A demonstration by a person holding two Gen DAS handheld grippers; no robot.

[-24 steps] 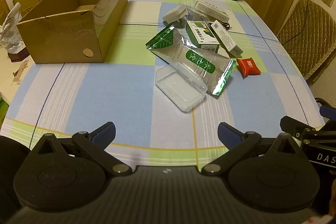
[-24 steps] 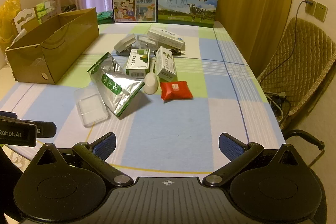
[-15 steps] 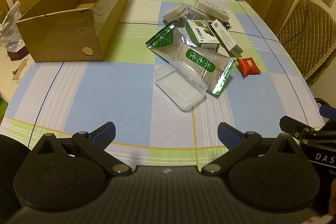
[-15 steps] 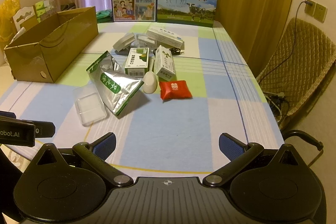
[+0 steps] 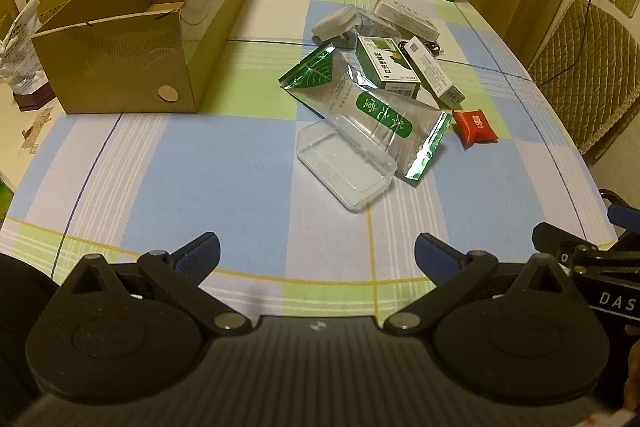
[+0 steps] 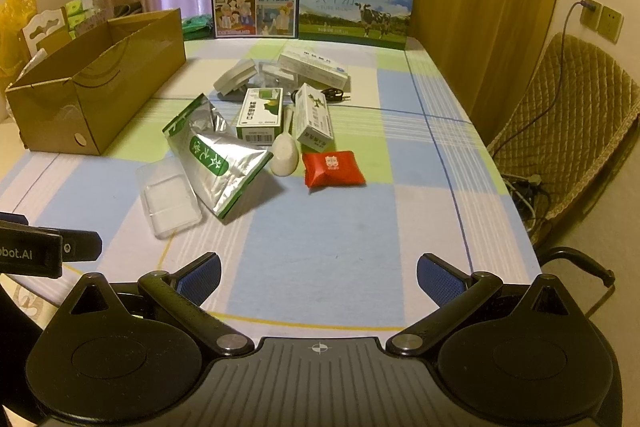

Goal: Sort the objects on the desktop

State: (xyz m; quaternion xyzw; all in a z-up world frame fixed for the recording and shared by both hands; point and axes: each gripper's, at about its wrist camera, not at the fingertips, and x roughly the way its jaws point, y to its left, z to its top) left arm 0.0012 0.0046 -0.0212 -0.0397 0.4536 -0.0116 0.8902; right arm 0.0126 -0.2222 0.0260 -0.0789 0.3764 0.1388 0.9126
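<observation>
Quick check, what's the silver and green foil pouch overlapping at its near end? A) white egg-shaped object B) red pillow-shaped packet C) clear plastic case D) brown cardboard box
C: the silver and green foil pouch lies with its near edge over the far corner of the clear plastic case; the red pillow-shaped packet, the white egg-shaped object and the brown cardboard box sit apart from it.

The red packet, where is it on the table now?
In the right wrist view the red packet lies on the table right of the white spoon, just in front of the white-green box.
</observation>
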